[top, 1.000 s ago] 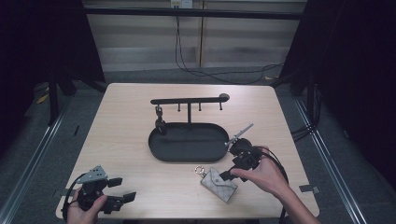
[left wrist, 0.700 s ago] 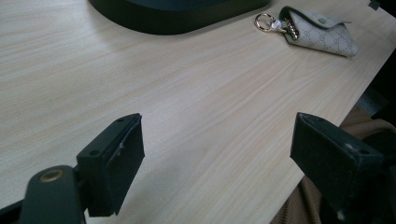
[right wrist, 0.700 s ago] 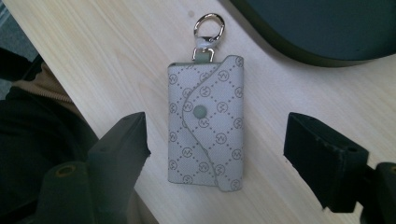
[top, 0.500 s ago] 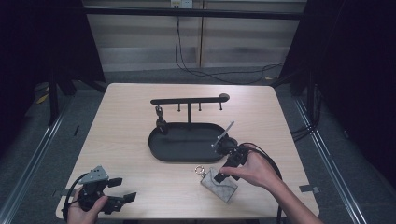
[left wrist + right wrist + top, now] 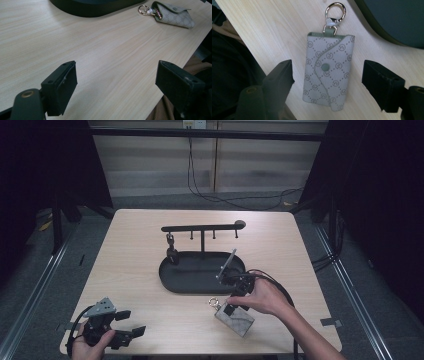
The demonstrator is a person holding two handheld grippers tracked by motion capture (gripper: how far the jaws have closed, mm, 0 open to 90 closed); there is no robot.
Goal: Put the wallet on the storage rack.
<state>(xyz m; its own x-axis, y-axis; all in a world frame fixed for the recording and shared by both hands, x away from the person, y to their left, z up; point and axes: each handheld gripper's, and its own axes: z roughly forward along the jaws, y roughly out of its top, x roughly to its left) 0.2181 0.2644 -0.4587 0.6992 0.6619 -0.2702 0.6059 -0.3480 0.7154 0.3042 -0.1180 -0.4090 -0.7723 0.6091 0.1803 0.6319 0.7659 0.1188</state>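
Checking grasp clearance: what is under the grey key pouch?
The key pouch lies flat on the bare wooden table, its ring toward the black tray. The right tool straddles it, not touching. Its closed flap hides the inside.

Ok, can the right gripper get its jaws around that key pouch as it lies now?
Probably yes. The right gripper hangs over the key pouch, its jaws just closing in, one on each long side, pads not yet touching. The pouch lies flat on the table, nothing between.
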